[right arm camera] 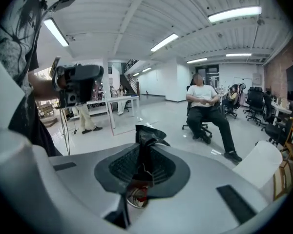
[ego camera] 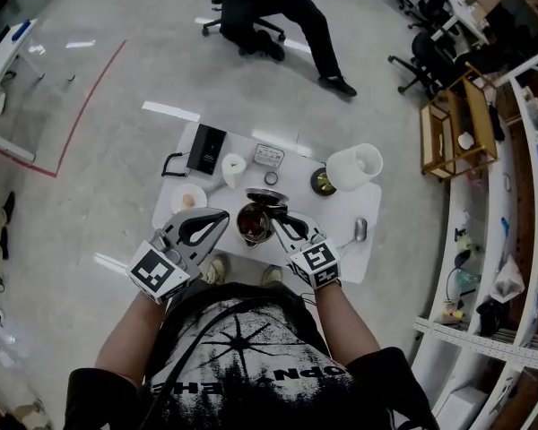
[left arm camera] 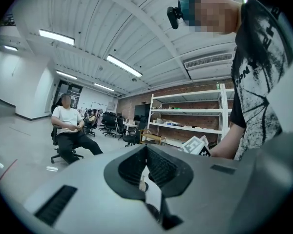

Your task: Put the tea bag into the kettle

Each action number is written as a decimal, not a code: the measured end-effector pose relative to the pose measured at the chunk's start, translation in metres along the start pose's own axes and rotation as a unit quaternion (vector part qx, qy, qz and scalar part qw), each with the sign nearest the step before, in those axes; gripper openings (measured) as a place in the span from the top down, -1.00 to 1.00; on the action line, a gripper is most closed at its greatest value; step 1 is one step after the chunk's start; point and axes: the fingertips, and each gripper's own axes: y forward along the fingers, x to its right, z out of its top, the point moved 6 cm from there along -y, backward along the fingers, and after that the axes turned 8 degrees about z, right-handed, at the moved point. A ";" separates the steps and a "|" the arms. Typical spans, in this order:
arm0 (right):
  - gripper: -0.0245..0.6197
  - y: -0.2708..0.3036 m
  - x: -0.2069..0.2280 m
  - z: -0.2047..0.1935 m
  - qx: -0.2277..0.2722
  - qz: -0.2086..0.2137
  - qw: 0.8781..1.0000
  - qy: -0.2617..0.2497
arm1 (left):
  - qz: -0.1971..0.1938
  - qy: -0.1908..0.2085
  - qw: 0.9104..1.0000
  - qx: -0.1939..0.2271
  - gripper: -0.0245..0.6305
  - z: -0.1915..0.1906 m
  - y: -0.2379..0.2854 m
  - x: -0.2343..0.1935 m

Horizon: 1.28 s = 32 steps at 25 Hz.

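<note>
White table (ego camera: 336,213): kettle (ego camera: 254,225) near centre, black box (ego camera: 206,148) at eleven o'clock, white jug (ego camera: 353,167) at two, perhaps a spoon (ego camera: 360,229) at four.

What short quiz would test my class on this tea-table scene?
1. True or false: the right gripper is clamped on a dark tea bag sachet.
2. Multiple choice: the sachet hangs over A) the kettle; B) the white jug; C) the black box.
3. Fill in: the left gripper has its jaws ____, with nothing between them.

Key: 1 true; 2 A; 3 shut.
</note>
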 end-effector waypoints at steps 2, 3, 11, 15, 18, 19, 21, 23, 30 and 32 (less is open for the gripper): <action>0.76 0.020 -0.001 -0.020 -0.039 0.010 0.999 0.003 | 0.007 -0.003 1.000 -0.004 0.91 -0.001 -0.007 -0.005; 0.76 0.029 -0.002 -0.029 -0.061 0.012 0.998 0.002 | 0.011 -0.006 1.000 -0.006 0.91 -0.001 -0.012 -0.006; 0.75 0.097 -0.002 -0.104 -0.187 0.022 0.982 0.012 | 0.049 -0.013 0.999 -0.020 0.91 -0.003 -0.055 -0.025; 0.74 0.108 0.004 -0.129 -0.240 0.013 0.970 0.029 | 0.070 -0.024 0.997 -0.028 0.91 -0.007 -0.072 -0.030; 0.74 0.120 0.007 -0.136 -0.260 0.005 0.965 0.030 | 0.084 -0.031 0.995 -0.035 0.91 -0.009 -0.084 -0.037; 0.74 0.122 0.007 -0.136 -0.263 0.005 0.964 0.029 | 0.088 -0.031 0.995 -0.038 0.91 -0.010 -0.087 -0.038; 0.74 0.124 0.006 -0.137 -0.268 0.002 0.963 0.028 | 0.090 -0.030 0.995 -0.042 0.91 -0.015 -0.091 -0.037; 0.74 0.125 0.005 -0.140 -0.274 -0.003 0.961 0.027 | 0.088 -0.032 0.995 -0.043 0.91 -0.017 -0.095 -0.036; 0.64 0.130 0.006 -0.145 -0.275 -0.013 0.961 0.037 | 0.088 -0.038 0.995 -0.042 0.91 -0.021 -0.099 -0.040; 0.55 0.131 0.005 -0.145 -0.274 -0.011 0.961 0.040 | 0.086 -0.037 0.995 -0.042 0.91 -0.021 -0.099 -0.040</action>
